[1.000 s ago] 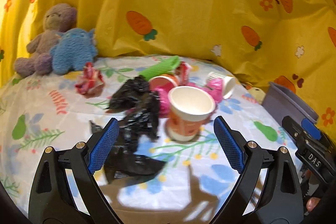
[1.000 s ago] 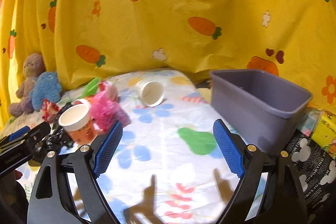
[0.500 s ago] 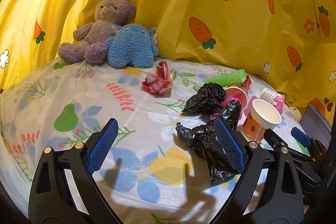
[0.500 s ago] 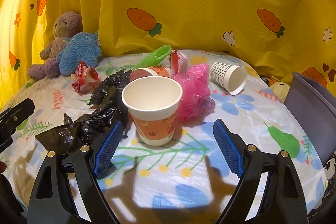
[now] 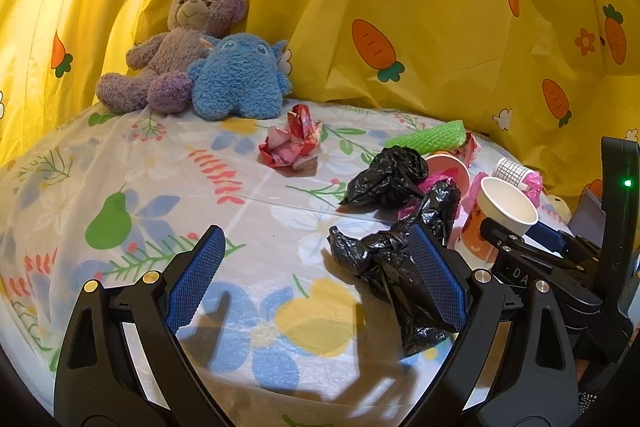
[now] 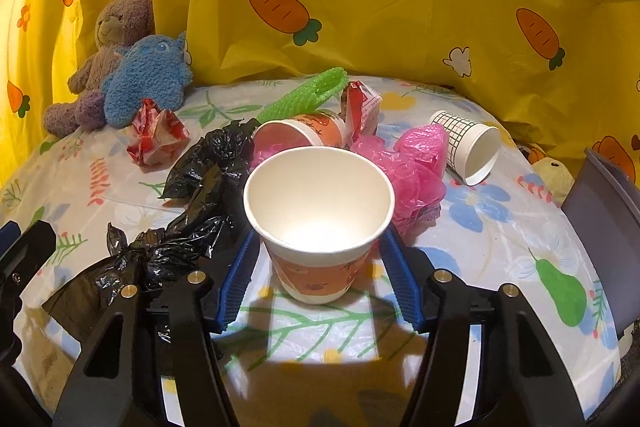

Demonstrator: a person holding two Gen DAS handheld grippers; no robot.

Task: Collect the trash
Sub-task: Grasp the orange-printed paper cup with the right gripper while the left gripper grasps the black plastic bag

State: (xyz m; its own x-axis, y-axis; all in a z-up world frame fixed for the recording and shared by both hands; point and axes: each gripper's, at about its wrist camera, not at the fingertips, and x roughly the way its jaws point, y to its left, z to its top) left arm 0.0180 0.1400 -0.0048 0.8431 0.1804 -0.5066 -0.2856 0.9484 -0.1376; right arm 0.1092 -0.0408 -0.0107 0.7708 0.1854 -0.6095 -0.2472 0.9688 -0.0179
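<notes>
Right wrist, right claw point(image 6: 316, 267) closing around upright cup point(image 6: 318, 215) (print unreadable), left claw point(image 5: 318, 281) apart.

On a table point(image 5: 120, 167) under a fruit-and-flower cloth, the left gripper point(image 5: 320, 279) hovered with its blue-padded fingers point(image 5: 196, 279) spread wide and empty, the right-hand pad overlapping a crumpled black plastic bag point(image 5: 384, 263). Just beyond stood an upright paper cup point(image 5: 500, 215), with the right gripper point(image 5: 532, 247) reaching in at it. A purple teddy bear point(image 5: 176, 47) and blue plush toy point(image 5: 240, 79) sat against the yellow carrot-print curtain point(image 5: 440, 27), near a red crumpled wrapper point(image 5: 292, 143).
</notes>
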